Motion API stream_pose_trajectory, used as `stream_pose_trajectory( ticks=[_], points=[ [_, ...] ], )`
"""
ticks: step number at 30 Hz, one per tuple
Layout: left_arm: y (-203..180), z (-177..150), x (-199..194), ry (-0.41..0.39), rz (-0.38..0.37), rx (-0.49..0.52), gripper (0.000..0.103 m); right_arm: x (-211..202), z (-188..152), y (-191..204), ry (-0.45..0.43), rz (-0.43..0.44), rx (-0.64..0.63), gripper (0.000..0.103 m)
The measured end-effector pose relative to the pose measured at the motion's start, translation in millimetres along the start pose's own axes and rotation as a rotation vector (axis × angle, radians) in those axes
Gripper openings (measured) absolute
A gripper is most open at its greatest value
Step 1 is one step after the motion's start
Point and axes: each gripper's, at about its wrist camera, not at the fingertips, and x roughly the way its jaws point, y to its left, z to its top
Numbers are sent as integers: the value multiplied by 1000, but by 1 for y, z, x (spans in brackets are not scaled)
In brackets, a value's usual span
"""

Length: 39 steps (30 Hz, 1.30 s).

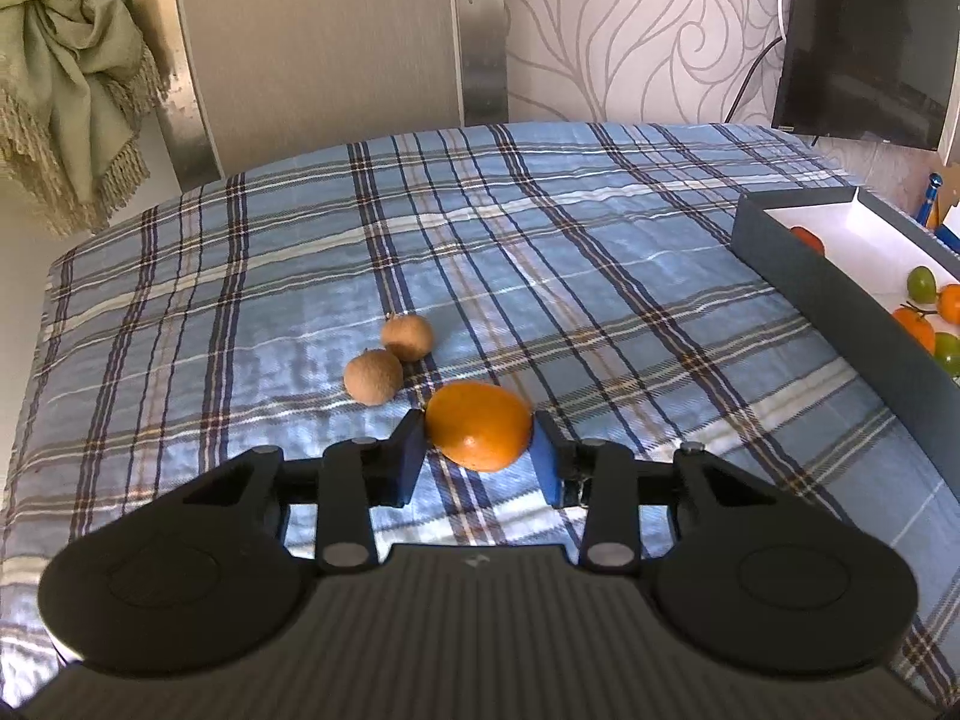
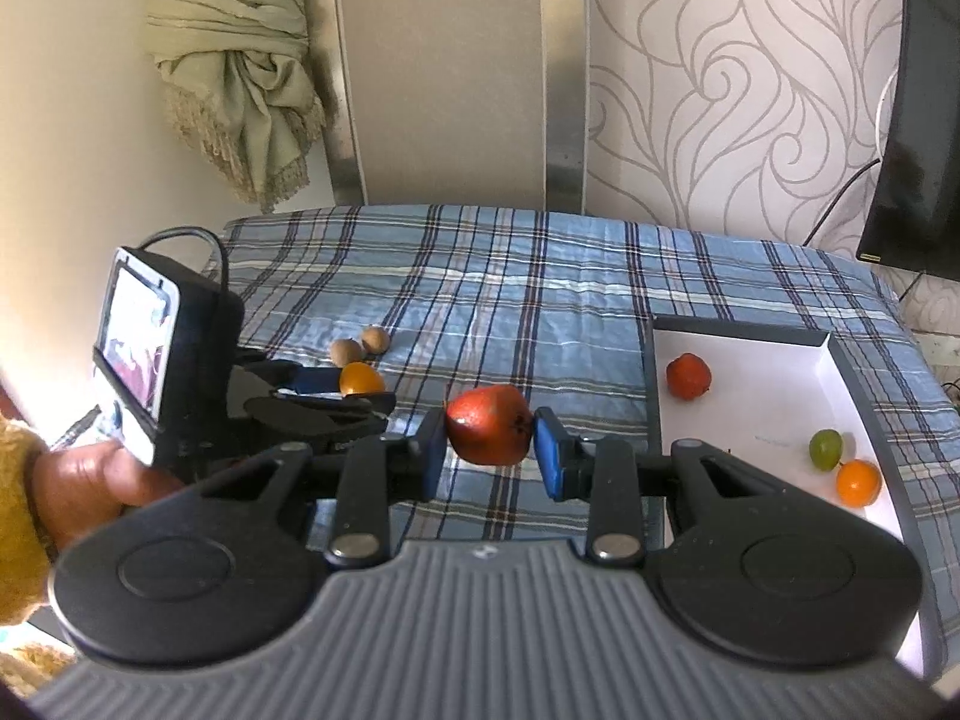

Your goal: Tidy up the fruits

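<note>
Two grippers each clamp a fruit above a plaid-covered bench [image 1: 600, 252]: the left gripper [image 1: 480, 450] grips an orange [image 1: 479, 423], the right gripper [image 2: 491, 450] a red fruit [image 2: 489, 423], beside a white-lined box [image 2: 774, 384] holding other fruits.

The left gripper [image 1: 479, 457] points downward with both blue pads clamped against an orange fruit [image 1: 480, 425]; the right gripper [image 2: 491, 451] is angled down likewise, pads pinching a red fruit [image 2: 489, 425]; a hand [image 2: 96, 489] in a yellow sleeve [image 2: 18, 516] grips the left tool.
</note>
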Motion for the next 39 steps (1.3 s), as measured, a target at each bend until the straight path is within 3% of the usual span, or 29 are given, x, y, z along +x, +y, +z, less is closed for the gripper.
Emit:
stream_pose_trajectory(
  ticks=[11, 23, 39],
  points=[
    [-6, -2, -24, 9, 36, 6, 43, 4, -12, 0, 37, 50, 10, 34],
    [-13, 4, -38, -21, 37, -40, 43, -3, -9, 9, 33, 83, -72, 34],
    [-22, 14, -41, -8, 77, 6, 43, -5, -11, -7, -1, 104, -5, 34]
  ],
)
